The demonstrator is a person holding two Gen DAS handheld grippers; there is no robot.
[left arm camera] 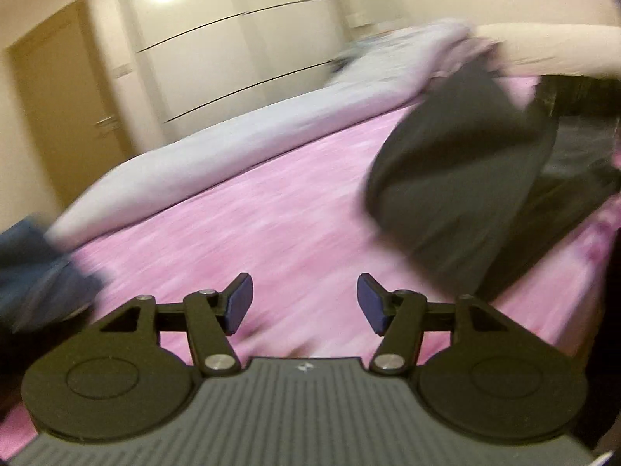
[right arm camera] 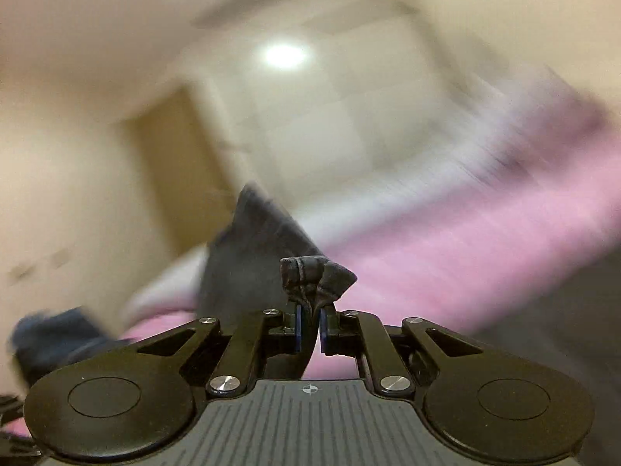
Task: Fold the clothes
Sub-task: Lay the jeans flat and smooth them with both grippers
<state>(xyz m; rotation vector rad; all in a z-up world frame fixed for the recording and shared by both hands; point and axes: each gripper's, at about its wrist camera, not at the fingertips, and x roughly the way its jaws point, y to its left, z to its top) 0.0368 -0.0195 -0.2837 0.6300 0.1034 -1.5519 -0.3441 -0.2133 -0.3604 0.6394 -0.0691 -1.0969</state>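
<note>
A dark grey garment hangs in the air above the pink bed sheet at the right of the left wrist view, blurred by motion. My left gripper is open and empty, low over the sheet, to the left of the garment. My right gripper is shut on a bunched edge of the dark garment, which rises above the fingers and drapes away to the left. The right wrist view is heavily blurred.
A pale grey duvet or pillow lies along the far side of the bed. A blue garment sits at the bed's left edge; it also shows in the right wrist view. A wardrobe and door stand behind.
</note>
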